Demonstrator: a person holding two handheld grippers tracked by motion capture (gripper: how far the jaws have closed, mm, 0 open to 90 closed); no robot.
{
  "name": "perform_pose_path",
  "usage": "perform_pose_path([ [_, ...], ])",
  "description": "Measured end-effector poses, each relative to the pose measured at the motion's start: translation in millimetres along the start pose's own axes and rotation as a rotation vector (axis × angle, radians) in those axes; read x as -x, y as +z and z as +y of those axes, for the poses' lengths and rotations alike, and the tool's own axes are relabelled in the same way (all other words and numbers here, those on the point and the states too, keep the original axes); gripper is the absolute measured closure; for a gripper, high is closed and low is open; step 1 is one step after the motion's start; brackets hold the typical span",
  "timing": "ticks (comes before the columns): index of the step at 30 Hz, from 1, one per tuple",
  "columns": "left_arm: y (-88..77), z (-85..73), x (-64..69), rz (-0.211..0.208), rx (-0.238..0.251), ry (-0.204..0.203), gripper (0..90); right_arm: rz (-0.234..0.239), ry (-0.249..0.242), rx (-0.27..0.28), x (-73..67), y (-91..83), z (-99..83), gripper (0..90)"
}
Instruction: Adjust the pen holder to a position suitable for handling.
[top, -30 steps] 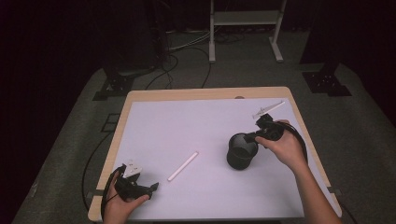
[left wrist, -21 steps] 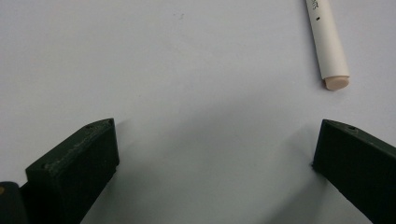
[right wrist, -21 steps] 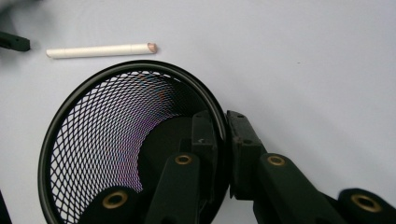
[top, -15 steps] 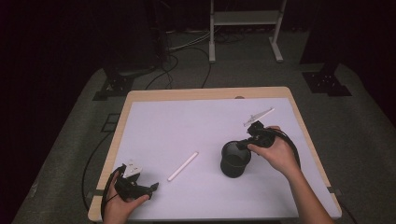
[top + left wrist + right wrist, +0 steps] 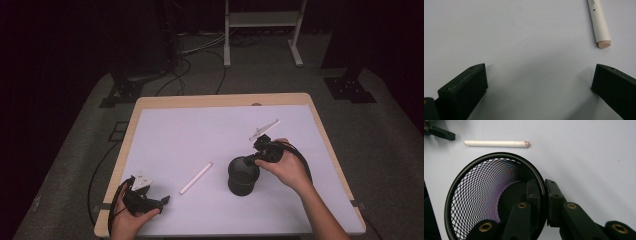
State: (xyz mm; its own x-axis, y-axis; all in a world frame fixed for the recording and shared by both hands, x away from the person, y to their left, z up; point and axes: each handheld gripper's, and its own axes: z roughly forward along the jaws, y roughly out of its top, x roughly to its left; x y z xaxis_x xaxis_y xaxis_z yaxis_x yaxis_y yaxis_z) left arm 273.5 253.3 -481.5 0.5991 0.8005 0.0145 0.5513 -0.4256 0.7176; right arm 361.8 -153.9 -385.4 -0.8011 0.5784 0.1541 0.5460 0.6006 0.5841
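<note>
A black mesh cup [image 5: 242,177] stands upright on the white table right of centre. My right gripper [image 5: 255,157] is shut on its rim at the far right side. In the right gripper view, one jaw of the gripper [image 5: 541,187] is inside the cup [image 5: 481,195] and the other is outside. A white pen [image 5: 196,178] lies flat to the cup's left, also seen past the rim as the pen [image 5: 496,143]. My left gripper [image 5: 162,201] rests open at the front left corner. Its view has its jaws [image 5: 539,75] wide apart over bare table, with the pen's tan end [image 5: 603,43] beyond the right jaw.
A pale, clear pen-like item [image 5: 264,129] lies at the back right, just beyond my right hand. The white mat [image 5: 200,130] covers a wooden table with edges on every side. Dark floor, cables and stands surround it. The left gripper [image 5: 439,132] shows far off in the right gripper view.
My right gripper has carried the mesh cup toward the front and a little left, away from the clear pen-like item. The left gripper and the white pen have stayed put.
</note>
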Motion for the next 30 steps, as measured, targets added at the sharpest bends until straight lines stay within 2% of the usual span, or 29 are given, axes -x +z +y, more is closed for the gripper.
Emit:
perform_pose_path([
  [17,0.0,0.0,0.0,0.000,0.000,0.000,0.0,0.005,-0.022,-0.015,-5.9,8.0,5.4,81.3],
  [21,0.1,0.1,-0.1,0.001,0.002,0.001,0.0,0.002,-0.020,-0.007,-6.5,8.9,6.7,78.0],
  [26,0.1,0.1,-0.1,0.000,0.001,0.000,0.0,0.004,-0.020,0.006,-7.6,5.4,8.1,69.2],
  [28,0.1,0.0,0.0,0.000,0.002,-0.001,0.0,0.007,-0.019,0.033,-8.1,-2.5,8.6,62.9],
  [30,0.0,0.2,-0.5,0.001,0.001,0.005,0.0,0.004,-0.022,0.047,-7.8,-5.4,8.6,61.6],
])
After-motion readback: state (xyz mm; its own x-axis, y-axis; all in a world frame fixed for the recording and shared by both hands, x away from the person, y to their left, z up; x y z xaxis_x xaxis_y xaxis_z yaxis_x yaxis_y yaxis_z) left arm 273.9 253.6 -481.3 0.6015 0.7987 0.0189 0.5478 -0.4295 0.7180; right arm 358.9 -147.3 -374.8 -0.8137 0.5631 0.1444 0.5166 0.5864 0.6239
